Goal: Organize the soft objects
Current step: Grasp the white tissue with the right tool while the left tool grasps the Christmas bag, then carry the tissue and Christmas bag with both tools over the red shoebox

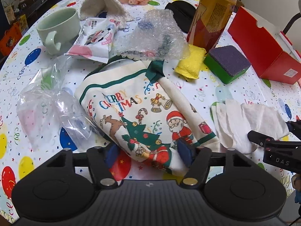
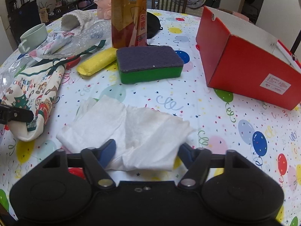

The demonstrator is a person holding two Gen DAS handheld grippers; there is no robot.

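A cream Christmas cloth bag with Santa and a tree lies in front of my left gripper. The gripper is open, and the bag's near end sits between its blue pads without being pinched. A crumpled white tissue lies before my right gripper. That gripper is also open, straddling the tissue's near edge. One pad rests over the paper. In the right wrist view the bag is at the left, with a left gripper finger beside it.
Around the balloon-print tablecloth lie a green and purple sponge, a yellow cloth, bubble wrap, a clear plastic bag and a snack packet. A tea bottle, mint cup and red box also stand there.
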